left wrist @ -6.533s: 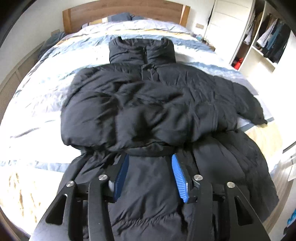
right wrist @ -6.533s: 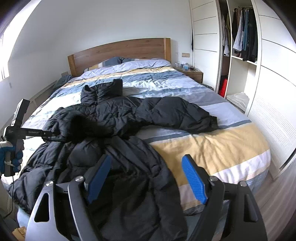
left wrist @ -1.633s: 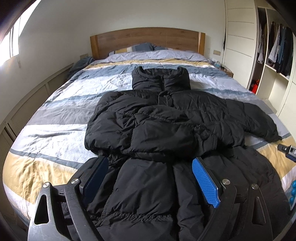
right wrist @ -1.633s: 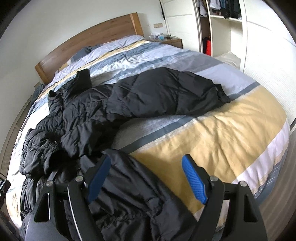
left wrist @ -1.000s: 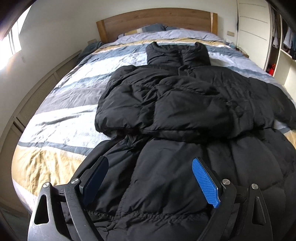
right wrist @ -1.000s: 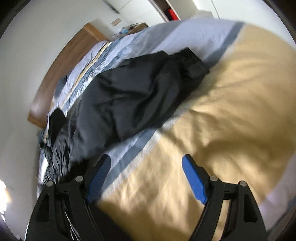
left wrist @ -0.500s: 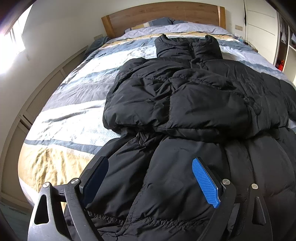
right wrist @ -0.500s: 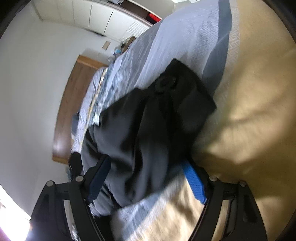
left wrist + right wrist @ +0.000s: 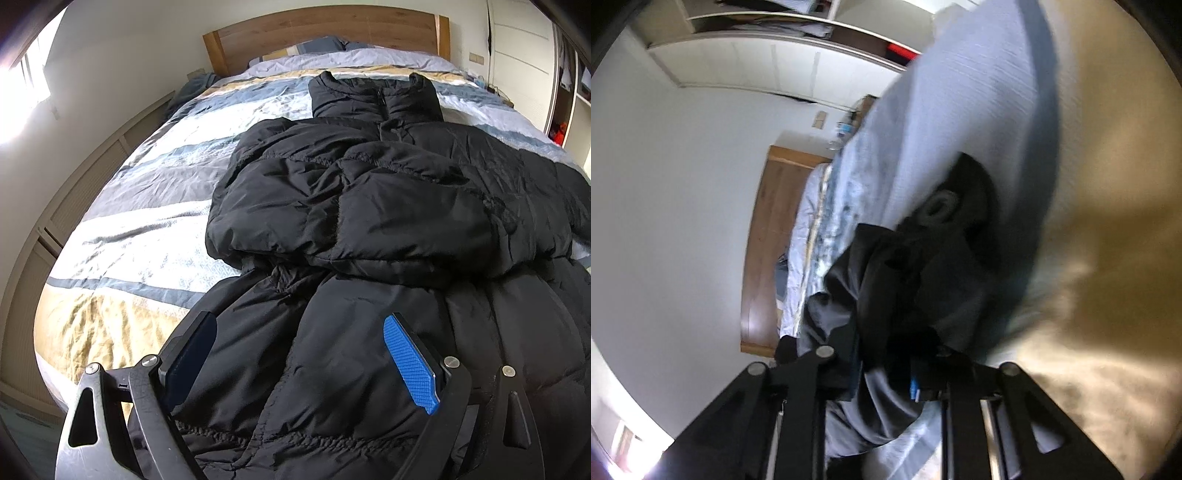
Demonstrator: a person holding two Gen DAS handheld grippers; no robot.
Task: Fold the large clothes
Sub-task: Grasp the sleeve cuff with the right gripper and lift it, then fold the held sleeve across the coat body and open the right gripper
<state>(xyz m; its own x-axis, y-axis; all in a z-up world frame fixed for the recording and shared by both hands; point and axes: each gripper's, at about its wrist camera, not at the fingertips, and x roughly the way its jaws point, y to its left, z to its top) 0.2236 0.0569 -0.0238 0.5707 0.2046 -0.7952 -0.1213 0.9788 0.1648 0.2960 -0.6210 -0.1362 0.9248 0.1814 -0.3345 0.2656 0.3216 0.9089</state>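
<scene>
A large black puffer jacket (image 9: 369, 206) lies face up on the striped bed (image 9: 140, 206), collar toward the headboard. One sleeve is folded across its chest. My left gripper (image 9: 299, 362) is open, hovering over the jacket's lower hem, with nothing between its blue pads. In the tilted, blurred right wrist view my right gripper (image 9: 886, 373) has closed on the jacket's other sleeve (image 9: 905, 280) near its cuff (image 9: 938, 210), with dark fabric bunched between the fingers.
A wooden headboard (image 9: 325, 33) and pillows stand at the far end. Wall panelling (image 9: 74, 206) runs along the bed's left side. A white wardrobe (image 9: 524, 48) with open shelves stands at the right. A wardrobe (image 9: 768, 62) also shows in the right wrist view.
My right gripper swung onto the outstretched sleeve, rolled sideways and closed on it. My left gripper drifted slightly left over the hem and stayed open.
</scene>
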